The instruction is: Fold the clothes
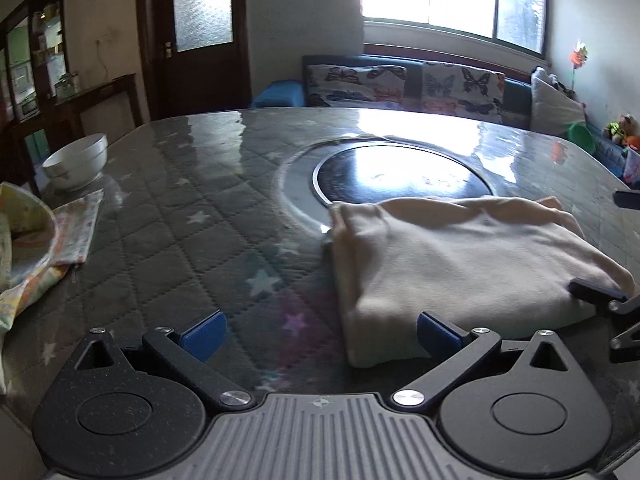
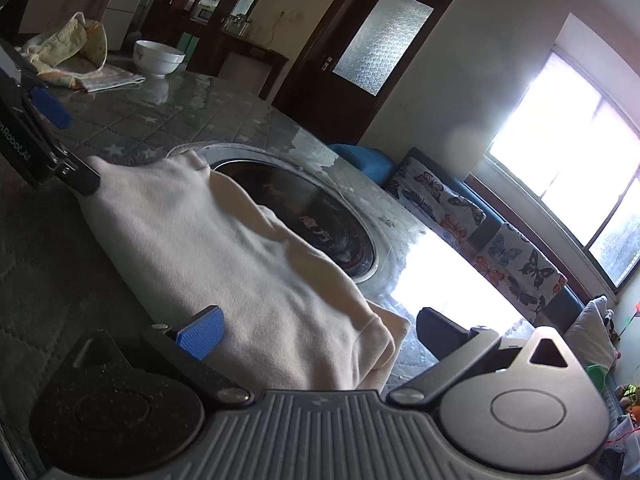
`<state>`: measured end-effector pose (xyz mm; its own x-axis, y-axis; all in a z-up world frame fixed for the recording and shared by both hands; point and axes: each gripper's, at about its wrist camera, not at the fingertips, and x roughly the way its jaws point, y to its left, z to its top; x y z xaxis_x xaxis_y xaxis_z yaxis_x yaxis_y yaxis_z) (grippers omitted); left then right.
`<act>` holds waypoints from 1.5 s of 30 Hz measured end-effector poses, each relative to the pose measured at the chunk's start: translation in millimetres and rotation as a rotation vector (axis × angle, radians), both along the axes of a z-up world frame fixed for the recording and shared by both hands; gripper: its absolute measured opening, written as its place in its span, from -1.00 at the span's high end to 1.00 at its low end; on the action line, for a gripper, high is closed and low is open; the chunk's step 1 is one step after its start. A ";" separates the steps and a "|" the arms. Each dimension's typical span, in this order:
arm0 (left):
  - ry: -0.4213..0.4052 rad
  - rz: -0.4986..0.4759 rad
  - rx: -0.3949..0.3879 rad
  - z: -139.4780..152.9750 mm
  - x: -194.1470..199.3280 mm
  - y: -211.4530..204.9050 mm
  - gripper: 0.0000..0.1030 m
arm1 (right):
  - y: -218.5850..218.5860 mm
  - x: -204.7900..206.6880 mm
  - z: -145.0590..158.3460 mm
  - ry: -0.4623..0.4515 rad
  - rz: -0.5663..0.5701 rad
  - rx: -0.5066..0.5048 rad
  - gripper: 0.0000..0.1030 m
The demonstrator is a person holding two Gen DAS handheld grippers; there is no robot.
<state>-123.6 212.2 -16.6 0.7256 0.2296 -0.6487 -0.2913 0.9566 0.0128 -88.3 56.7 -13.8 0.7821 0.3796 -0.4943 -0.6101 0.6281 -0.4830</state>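
Observation:
A cream garment, folded into a thick rectangle, lies on the table beside the round black hob. In the left wrist view my left gripper is open, its right blue pad against the garment's near left corner. My right gripper shows at the right edge, by the garment's right side. In the right wrist view the right gripper is open too, and a folded corner of the cream garment lies between its fingers. The left gripper sits at the garment's far corner, one black finger touching the cloth.
The table has a quilted star-patterned cover under glass, with a round hob set in the middle. A white bowl and a patterned pastel cloth lie at the left. Behind the table stand a butterfly-print sofa and a dark door.

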 end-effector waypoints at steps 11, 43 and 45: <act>0.060 0.038 -0.038 -6.6 1.0 14.8 -1.00 | 4.4 -2.1 9.2 0.035 0.001 0.037 -1.00; 0.069 -0.021 -0.060 13.5 27.4 10.8 -1.00 | 37.3 -10.2 20.9 0.338 0.112 0.166 -0.99; 0.068 -0.029 -0.056 14.8 31.5 9.6 -1.00 | 39.2 -12.2 20.6 0.339 0.118 0.165 -0.99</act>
